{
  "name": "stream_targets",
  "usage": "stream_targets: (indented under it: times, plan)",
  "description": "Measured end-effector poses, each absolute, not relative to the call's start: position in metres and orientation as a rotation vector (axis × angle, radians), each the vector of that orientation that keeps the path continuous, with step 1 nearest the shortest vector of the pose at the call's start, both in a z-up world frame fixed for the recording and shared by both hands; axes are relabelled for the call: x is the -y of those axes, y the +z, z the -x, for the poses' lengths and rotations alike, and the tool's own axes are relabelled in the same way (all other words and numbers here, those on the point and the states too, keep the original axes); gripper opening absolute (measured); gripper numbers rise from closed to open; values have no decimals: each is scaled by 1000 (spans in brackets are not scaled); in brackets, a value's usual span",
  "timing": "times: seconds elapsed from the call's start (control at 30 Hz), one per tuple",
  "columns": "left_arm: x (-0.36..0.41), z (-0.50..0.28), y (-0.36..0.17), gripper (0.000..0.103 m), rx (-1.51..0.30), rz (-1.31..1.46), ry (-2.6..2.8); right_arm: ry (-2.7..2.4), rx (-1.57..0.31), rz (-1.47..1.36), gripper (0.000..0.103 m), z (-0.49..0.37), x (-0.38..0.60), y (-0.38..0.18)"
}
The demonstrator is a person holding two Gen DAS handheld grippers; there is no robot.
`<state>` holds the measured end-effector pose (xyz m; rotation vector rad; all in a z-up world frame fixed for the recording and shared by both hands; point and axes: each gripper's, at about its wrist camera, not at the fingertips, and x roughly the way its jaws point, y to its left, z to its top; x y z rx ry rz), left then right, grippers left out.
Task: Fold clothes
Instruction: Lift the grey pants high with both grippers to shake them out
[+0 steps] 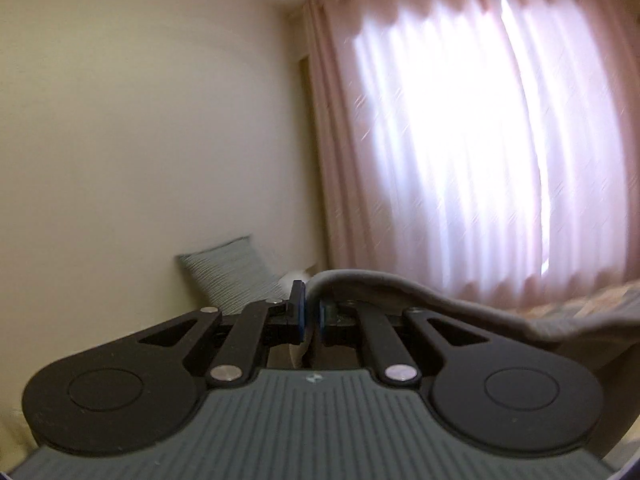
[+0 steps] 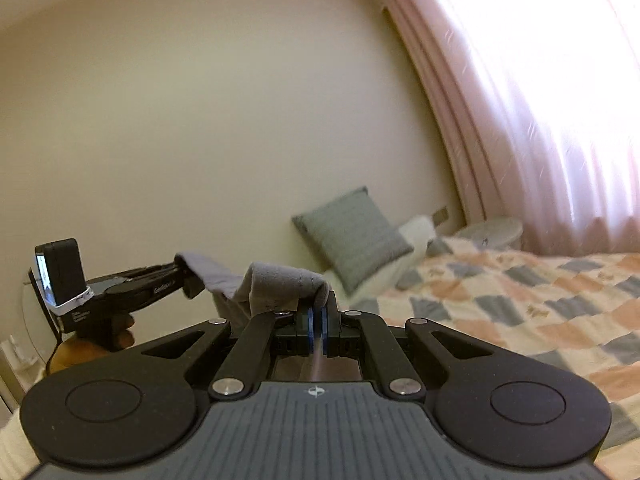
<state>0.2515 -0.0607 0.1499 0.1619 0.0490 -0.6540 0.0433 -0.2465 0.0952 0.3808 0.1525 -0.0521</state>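
Two claws hold one grey garment [image 2: 276, 280] up in the air over the bed [image 2: 520, 300], its top edge strung between them, probably so it hangs flat before folding. The right claw [image 2: 317, 326] is nearly closed on one fold; the left claw [image 1: 309, 312] pinches the other end. A grey pillow [image 2: 352, 236] leans against the wall, beside the pink curtain [image 1: 460, 140].

A: The pleated pink curtain [image 1: 460, 140] is smeared and its lit middle washed out, right of frame.

B: The draped grey cloth garment [image 1: 460, 300] runs off the right edge; it covers one blue fingertip pad [image 1: 323, 312].
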Motion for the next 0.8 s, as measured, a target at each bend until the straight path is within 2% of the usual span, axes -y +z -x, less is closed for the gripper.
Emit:
stream_targets:
  times: [0.23,0.37,0.5,0.67,0.8]
  plan:
    - [73,-269,160,4,-110,-97,-788,-171,-145,-306,3,12,234,142]
    - [79,-290,159,4,-147,-134,-851,-204,-194,-351,4,0,210,139]
    - [119,-261,176,4,-99,-248,-965,-215,-192,-427,4,-7,181,123]
    - [216,-167,152,4,-64,-358,-1216,-352,-131,-590,4,51,189,101]
    - [288,-50,96,4,-103,-439,-1471,-593,-116,-716,4,145,210,65]
